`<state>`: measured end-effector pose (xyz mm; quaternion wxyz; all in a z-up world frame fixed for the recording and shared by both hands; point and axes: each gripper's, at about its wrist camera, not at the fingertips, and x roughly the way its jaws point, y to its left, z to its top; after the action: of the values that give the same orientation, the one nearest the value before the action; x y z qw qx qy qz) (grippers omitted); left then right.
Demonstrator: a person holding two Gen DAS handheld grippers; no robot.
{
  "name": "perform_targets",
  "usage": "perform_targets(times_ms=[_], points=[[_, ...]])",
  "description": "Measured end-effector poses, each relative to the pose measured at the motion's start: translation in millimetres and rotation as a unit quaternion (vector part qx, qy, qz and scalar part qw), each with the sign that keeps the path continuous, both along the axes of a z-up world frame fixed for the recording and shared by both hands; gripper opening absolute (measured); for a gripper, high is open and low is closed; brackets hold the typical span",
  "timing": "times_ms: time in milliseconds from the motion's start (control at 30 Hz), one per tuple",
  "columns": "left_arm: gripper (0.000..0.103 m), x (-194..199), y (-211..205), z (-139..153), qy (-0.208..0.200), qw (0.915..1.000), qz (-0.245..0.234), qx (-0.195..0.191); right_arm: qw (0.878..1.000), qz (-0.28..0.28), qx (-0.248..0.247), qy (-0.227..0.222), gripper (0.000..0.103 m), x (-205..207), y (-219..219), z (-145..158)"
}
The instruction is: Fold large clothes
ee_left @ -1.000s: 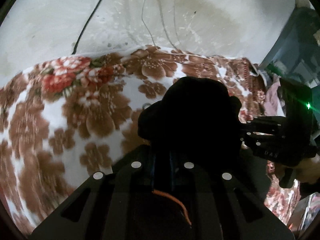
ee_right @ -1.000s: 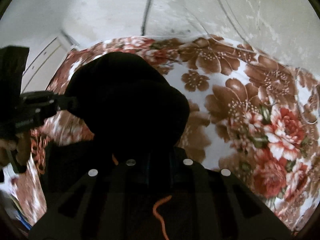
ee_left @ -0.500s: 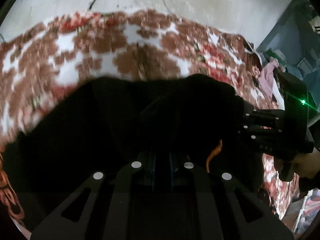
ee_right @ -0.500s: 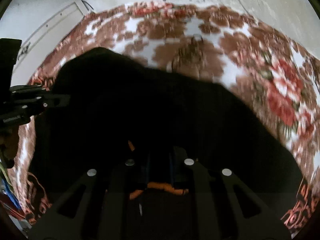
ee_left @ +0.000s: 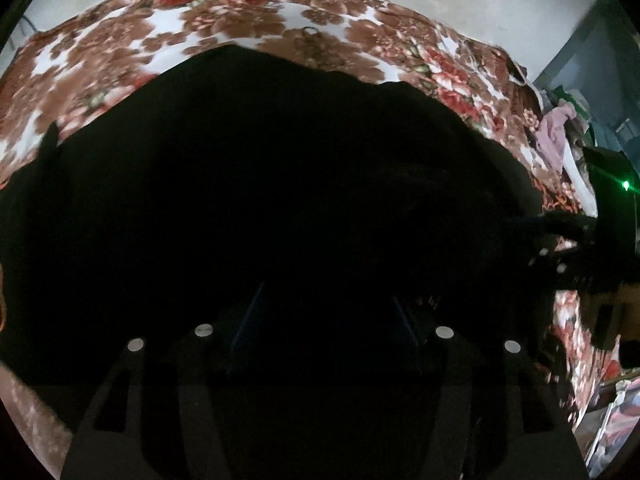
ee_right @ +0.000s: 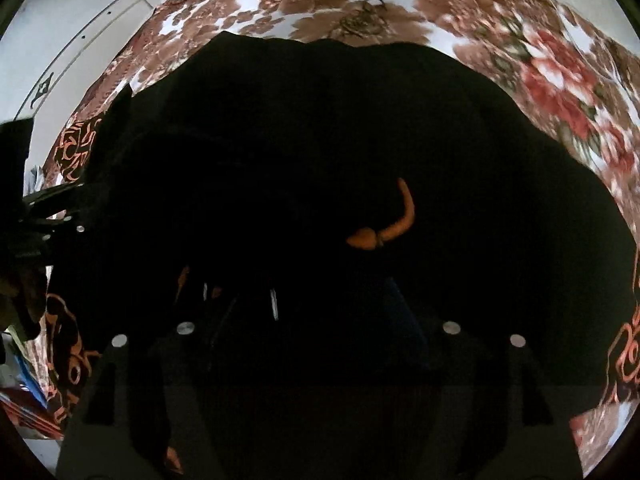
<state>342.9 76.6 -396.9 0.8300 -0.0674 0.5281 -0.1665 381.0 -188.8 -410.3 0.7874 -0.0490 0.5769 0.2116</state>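
A black garment (ee_left: 280,184) with an orange drawstring (ee_right: 394,220) lies spread over the floral blanket (ee_left: 248,28), filling the near field. Both the left gripper (ee_left: 324,312) and right gripper (ee_right: 316,312) appear spread, though darkness hides their tips. Likely a fold has just been laid; next, smooth it and regrasp an edge.

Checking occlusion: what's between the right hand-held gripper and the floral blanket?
The black garment, with an orange drawstring on it, covers that stretch; right wrist view shows the floral blanket only beyond it.
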Motion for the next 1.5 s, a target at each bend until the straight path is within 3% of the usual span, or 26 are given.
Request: perform_targets(times_ms=[167, 367, 467, 733, 800, 833, 933, 1067, 1300, 1500], points=[[0.063, 0.9, 31.3, 18.7, -0.005, 0.9996, 0.025, 0.010, 0.999, -0.032, -0.001, -0.007, 0.069, 15.1, -23.6, 14.5], [0.064, 64.2, 46.2, 36.9, -0.027, 0.9986, 0.045, -0.006, 0.997, -0.065, -0.015, -0.035, 0.070, 81.3, -25.4, 20.1], [0.064, 105.8, 37.9, 27.7, -0.024, 0.9989, 0.039, -0.006, 0.996, -0.066, -0.021, -0.049, 0.070, 111.3, -17.1, 15.5], [0.061, 167.2, 13.8, -9.8, -0.010, 0.9996, 0.026, -0.006, 0.998, -0.053, -0.020, -0.027, 0.068, 165.3, 12.3, -24.1], [0.053, 176.1, 10.2, -17.1, -0.009, 0.9995, 0.028, 0.010, 0.999, -0.039, 0.001, -0.027, 0.056, 167.9, 17.4, -28.4], [0.039, 179.7, 6.9, -21.5, -0.008, 0.9995, 0.026, 0.018, 0.999, -0.032, 0.002, -0.030, 0.050, 168.3, 19.9, -29.8], [0.026, 184.9, 0.4, -28.3, 0.000, 0.9996, 0.017, 0.022, 0.999, -0.021, 0.001, -0.030, 0.041, 168.8, 22.9, -35.4], [0.016, 187.2, -1.1, -21.7, -0.014, 0.9996, 0.016, 0.019, 0.999, -0.019, 0.010, -0.036, 0.030, 172.7, 19.8, -31.0], [0.014, 199.3, -2.3, 11.5, -0.054, 0.9984, 0.017, 0.006, 0.998, -0.021, 0.014, -0.062, 0.027, 192.6, 17.4, -1.0], [0.019, 213.8, -1.7, -7.2, -0.045, 0.9984, 0.033, 0.008, 0.997, -0.016, -0.015, -0.068, 0.031, 204.2, 21.9, -22.5]])
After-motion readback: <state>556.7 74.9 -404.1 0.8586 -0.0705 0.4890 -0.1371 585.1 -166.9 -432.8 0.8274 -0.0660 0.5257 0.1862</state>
